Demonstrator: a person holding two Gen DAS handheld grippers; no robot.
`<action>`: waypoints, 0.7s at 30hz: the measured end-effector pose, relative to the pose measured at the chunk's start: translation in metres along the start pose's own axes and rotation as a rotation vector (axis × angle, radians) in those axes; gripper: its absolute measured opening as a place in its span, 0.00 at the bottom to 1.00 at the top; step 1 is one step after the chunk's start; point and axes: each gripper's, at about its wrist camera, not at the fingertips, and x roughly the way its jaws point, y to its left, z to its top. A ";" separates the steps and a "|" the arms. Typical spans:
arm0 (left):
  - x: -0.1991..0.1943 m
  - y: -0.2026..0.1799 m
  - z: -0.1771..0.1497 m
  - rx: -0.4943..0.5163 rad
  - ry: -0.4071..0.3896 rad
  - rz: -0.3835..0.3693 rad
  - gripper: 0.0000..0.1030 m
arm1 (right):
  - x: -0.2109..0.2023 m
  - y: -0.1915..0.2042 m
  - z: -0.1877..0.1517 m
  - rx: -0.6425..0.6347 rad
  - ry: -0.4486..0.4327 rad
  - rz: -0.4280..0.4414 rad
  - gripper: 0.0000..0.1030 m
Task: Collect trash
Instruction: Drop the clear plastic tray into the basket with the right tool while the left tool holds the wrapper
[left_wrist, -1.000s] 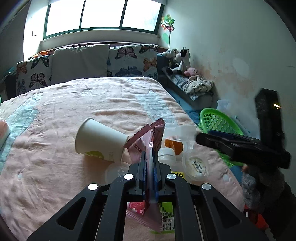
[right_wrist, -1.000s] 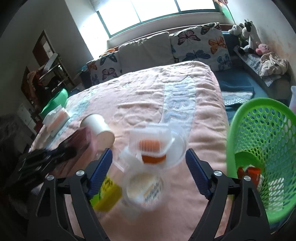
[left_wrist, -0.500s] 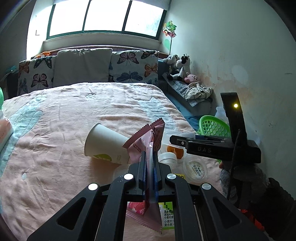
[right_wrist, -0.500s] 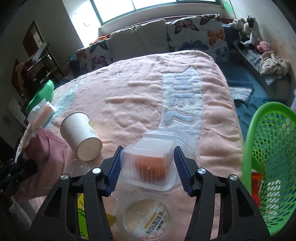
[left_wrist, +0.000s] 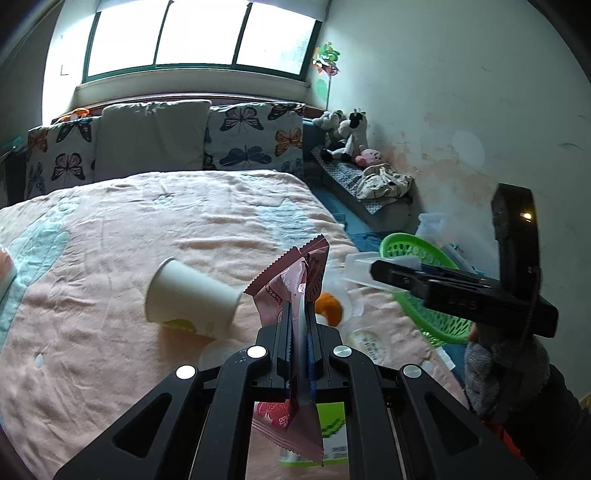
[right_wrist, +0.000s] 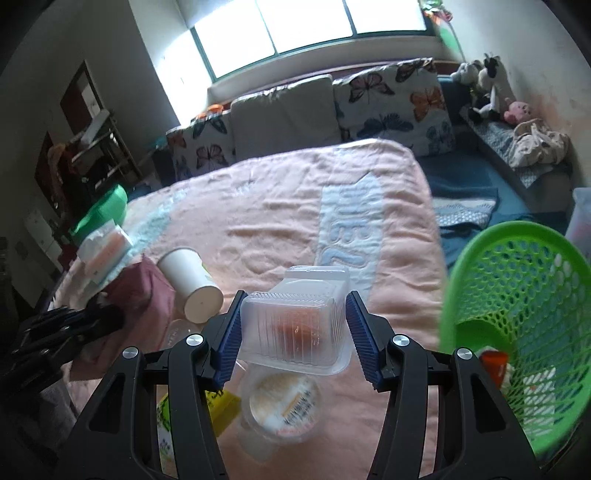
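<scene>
The right gripper (right_wrist: 293, 334) has its jaws clamped on the two side walls of a clear plastic clamshell box (right_wrist: 295, 328), which hangs in the air above the bed with something orange showing through its ribbed wall. The box looks thin and light, and springy rather than stiff, so a hard squeeze would likely buckle it; the side walls just under the rim, where the pads sit now, seem the soundest place to hold. Its smooth plastic may slip if the grip slackens.

The left gripper (left_wrist: 298, 332) has its jaws together on a pink snack wrapper (left_wrist: 291, 280), pinched flat through the middle, with the serrated top edge standing up at 12 o'clock and the lower end dangling below. This is limp, crinkly film with almost no weight; any pinch across it should hold.

Out from the jaws, in the right wrist view, a round lidded tub (right_wrist: 282, 404) lies on the pink bed cover (right_wrist: 280, 221) at 6 o'clock of the box, a yellow-green carton (right_wrist: 221, 406) at 7 o'clock, and a tipped paper cup (right_wrist: 190, 286) at 10 o'clock. The green mesh basket (right_wrist: 476, 254), already holding some rubbish, stands beside the bed at 3 o'clock, probably the destination.
</scene>
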 end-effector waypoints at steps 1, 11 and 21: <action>0.001 -0.003 0.002 0.003 0.000 -0.008 0.06 | -0.005 -0.003 0.000 0.006 -0.009 -0.009 0.53; 0.021 -0.055 0.017 0.077 0.012 -0.074 0.06 | -0.040 -0.085 -0.019 0.095 -0.012 -0.171 0.53; 0.052 -0.100 0.032 0.127 0.048 -0.122 0.06 | -0.038 -0.155 -0.046 0.196 0.038 -0.259 0.55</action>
